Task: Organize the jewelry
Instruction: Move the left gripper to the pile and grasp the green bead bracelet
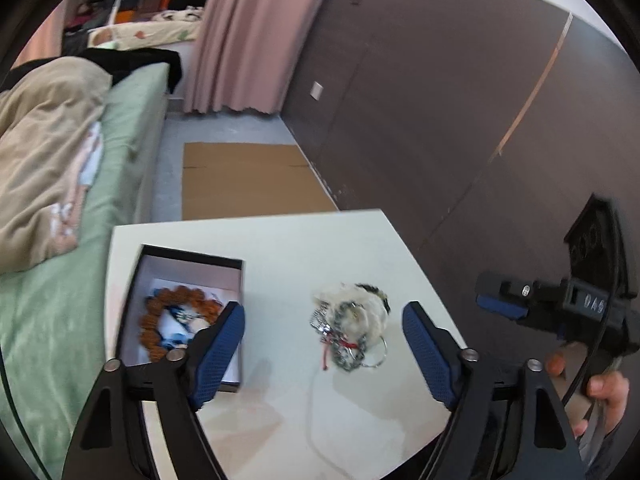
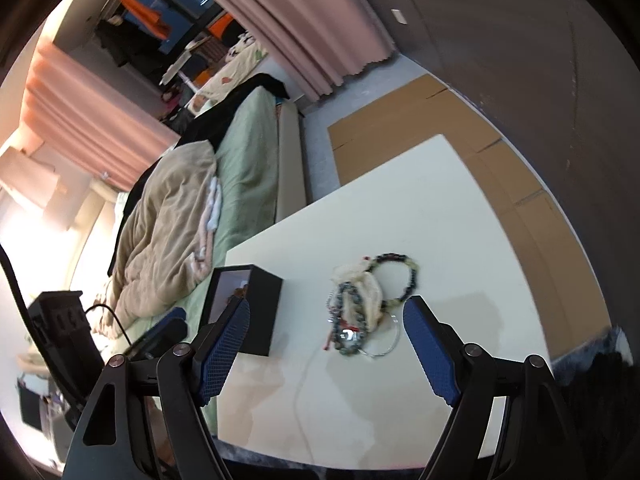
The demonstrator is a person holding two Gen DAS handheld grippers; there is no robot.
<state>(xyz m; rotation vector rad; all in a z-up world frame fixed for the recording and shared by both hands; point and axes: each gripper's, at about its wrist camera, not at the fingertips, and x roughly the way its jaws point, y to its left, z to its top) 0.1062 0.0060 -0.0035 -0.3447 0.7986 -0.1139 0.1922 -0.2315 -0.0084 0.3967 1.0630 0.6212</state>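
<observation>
A pile of jewelry lies on the white table: a cream pouch, a silver chain, a thin ring and a dark beaded bracelet. The pile also shows in the right wrist view. An open black box at the table's left holds a brown beaded bracelet; the box also shows in the right wrist view. My left gripper is open and empty above the table, the pile between its fingers. My right gripper is open and empty, just short of the pile; it shows in the left wrist view.
A bed with a green sheet and a beige blanket stands left of the table. A dark wall runs along the right. Flat cardboard lies on the floor beyond the table. A thin white cord crosses the table's front.
</observation>
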